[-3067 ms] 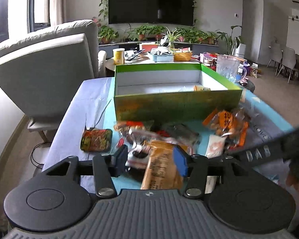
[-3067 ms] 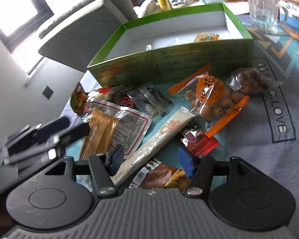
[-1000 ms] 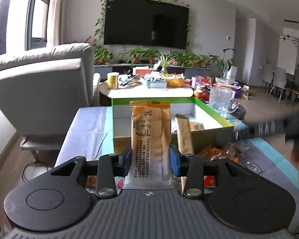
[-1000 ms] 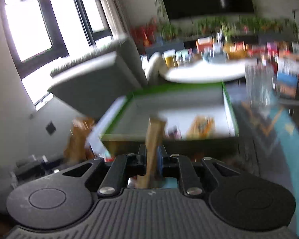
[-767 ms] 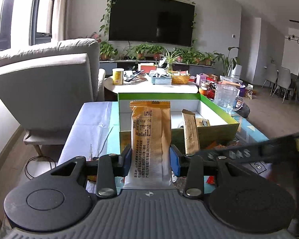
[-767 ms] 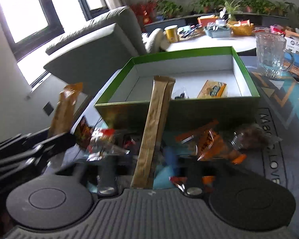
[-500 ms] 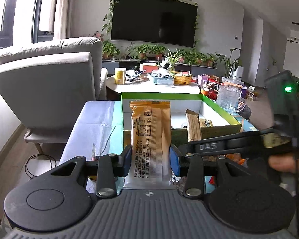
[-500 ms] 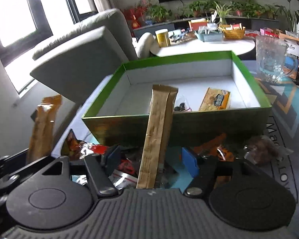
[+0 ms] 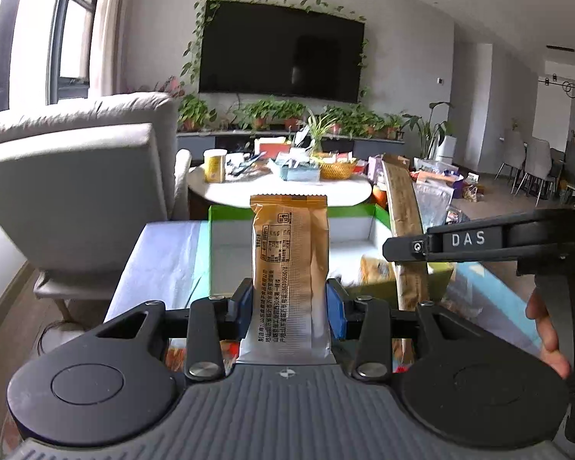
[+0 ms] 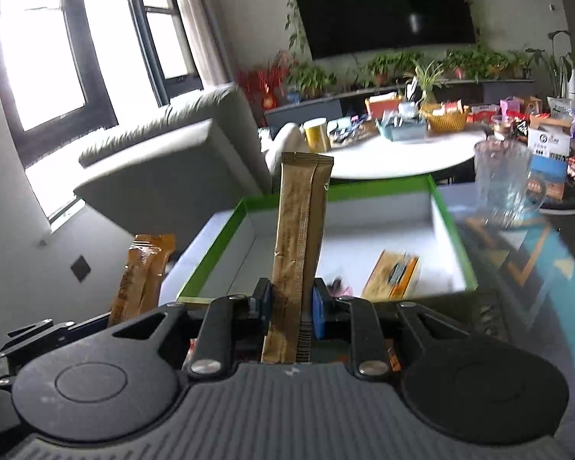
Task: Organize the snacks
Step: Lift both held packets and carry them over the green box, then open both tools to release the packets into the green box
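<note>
My left gripper (image 9: 289, 308) is shut on a wide tan snack packet (image 9: 289, 268), held upright in front of the green-rimmed box (image 9: 230, 211). My right gripper (image 10: 290, 310) is shut on a long narrow brown stick packet (image 10: 299, 249), also upright, just before the box's (image 10: 452, 226) near wall. The right gripper's body (image 9: 479, 239) and its stick packet (image 9: 404, 222) show at the right of the left wrist view. The tan packet (image 10: 142, 280) shows at the lower left of the right wrist view. An orange packet (image 10: 393, 274) lies inside the box.
A grey armchair (image 9: 76, 184) stands left of the table. A glass pitcher (image 10: 504, 184) stands right of the box. A round white table (image 9: 287, 188) with clutter lies behind it. Loose snacks lie under the grippers, mostly hidden.
Both grippers have picked packets off the table and lifted them. Over the last half second the right gripper closed on the stick packet and both moved closer to the box.
</note>
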### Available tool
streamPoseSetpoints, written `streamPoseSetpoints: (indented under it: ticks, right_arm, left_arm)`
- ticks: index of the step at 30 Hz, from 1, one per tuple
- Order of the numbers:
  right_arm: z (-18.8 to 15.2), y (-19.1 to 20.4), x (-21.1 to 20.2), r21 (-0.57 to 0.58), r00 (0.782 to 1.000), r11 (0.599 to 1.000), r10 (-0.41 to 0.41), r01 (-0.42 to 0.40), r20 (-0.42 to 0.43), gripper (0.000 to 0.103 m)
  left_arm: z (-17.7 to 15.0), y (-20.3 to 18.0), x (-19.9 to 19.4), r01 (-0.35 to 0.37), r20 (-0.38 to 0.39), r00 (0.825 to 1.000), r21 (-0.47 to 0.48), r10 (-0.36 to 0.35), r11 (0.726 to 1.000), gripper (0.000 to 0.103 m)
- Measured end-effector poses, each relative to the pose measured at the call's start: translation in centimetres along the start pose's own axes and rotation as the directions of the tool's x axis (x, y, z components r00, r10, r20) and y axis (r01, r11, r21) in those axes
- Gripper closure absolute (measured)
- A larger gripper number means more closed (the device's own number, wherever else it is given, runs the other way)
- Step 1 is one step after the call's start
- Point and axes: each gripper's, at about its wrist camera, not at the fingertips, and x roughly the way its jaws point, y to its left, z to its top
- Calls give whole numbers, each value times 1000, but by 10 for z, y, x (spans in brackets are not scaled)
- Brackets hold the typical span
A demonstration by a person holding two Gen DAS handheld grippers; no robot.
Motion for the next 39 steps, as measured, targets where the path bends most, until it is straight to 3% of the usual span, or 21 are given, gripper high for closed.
streamPoseSetpoints:
  ticks: [11,18,29,39]
  right_arm:
    - [29,-27,11,22,998,1000,-5,4,68,79]
    - [46,-40,24,-1,994,1000,-24,25,110,78]
    - [51,-53,65,-18,996,999,-46,48,77,78]
    - [40,-61,98,-46,996,995,-91,90,-18,78]
  left_arm:
    - [43,-13,42,-5,61,998,43,2,999,67]
    - [58,-16,77,-8,62,998,58,5,998,67]
    - [54,-13,133,-27,-27,999,43,29,999,67]
    - [41,-6,158,-25,-115,993,46,31,999,66]
